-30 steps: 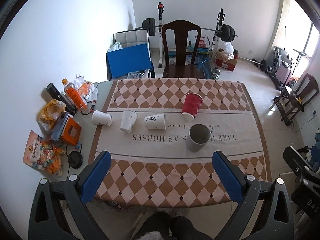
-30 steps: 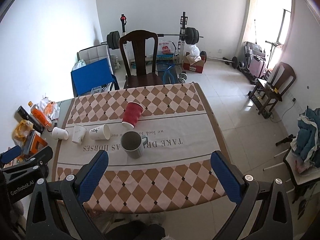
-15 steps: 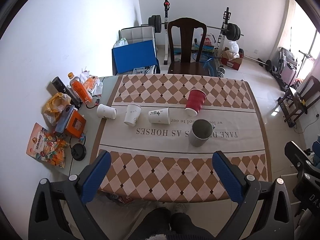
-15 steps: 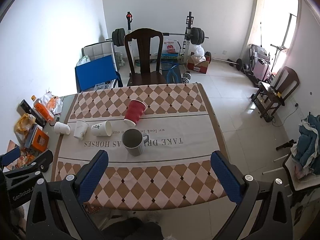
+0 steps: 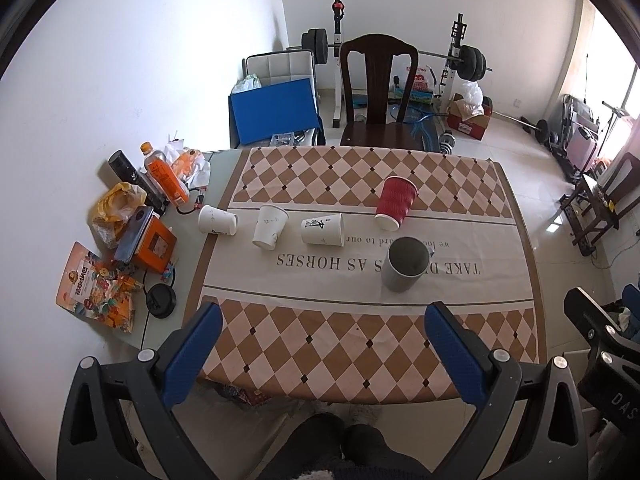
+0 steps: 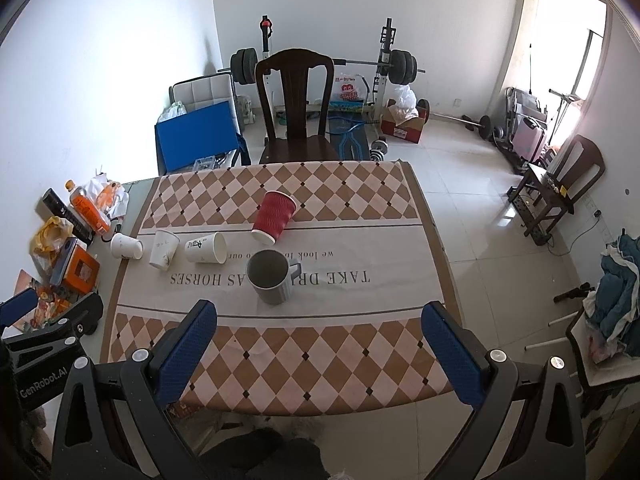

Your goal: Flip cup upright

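A red ribbed paper cup [image 5: 395, 207] [image 6: 275, 217] stands upside down on the table. Three white paper cups stand in a row to its left: one on its side [image 5: 322, 229] [image 6: 205, 247], one upside down [image 5: 270, 227] [image 6: 163, 249], one on its side at the cloth's left edge [image 5: 217, 220] [image 6: 126, 246]. A grey mug [image 5: 405, 263] [image 6: 270, 276] stands upright in front. My left gripper [image 5: 324, 340] and my right gripper [image 6: 320, 340] are open and empty, high above the table's near edge.
The table [image 5: 360, 344] wears a brown diamond cloth. Bottles, snack bags and an orange box [image 5: 154, 246] lie on its bare left strip. A dark wooden chair [image 5: 378, 92] stands behind the table. Weights and a blue box stand further back.
Both grippers have pulled back and up from the table, so the whole table shows smaller. Both stay open. The cups and mug have not moved.
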`<state>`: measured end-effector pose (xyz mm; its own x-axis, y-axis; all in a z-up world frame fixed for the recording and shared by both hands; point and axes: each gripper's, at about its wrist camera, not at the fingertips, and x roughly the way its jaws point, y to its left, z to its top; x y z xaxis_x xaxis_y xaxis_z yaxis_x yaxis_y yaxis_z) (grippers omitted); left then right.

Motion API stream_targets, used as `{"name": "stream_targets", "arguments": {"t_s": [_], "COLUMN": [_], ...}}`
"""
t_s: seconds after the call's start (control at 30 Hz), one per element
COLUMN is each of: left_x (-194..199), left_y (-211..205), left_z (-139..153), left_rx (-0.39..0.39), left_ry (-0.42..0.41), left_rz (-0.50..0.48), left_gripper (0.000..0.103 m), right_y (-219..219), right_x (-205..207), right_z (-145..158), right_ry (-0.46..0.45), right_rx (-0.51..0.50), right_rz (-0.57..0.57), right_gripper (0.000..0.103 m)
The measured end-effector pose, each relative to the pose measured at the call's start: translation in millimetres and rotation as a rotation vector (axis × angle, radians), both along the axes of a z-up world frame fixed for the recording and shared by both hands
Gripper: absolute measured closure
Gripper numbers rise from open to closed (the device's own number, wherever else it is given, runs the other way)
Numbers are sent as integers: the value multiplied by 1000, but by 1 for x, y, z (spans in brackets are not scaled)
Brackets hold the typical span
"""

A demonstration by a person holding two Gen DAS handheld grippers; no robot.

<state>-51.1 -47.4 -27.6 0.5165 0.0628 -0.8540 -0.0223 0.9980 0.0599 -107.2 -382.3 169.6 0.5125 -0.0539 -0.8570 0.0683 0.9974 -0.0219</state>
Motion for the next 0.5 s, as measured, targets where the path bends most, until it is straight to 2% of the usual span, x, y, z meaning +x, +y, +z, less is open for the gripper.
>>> {"name": "stream_targets", "arguments": {"t_s": [0.5], "left_x": [0], "left_y": [-5], "left_z": [1], "left_rx": [0], "left_ry": [-1], "left_rz": [2], "left_gripper": [0], "right_y": [0], "right_x": [0], "right_z": [0], "right_ry": [0], "right_rx": [-1], "right_rz": [0], "right_gripper": [0]}}
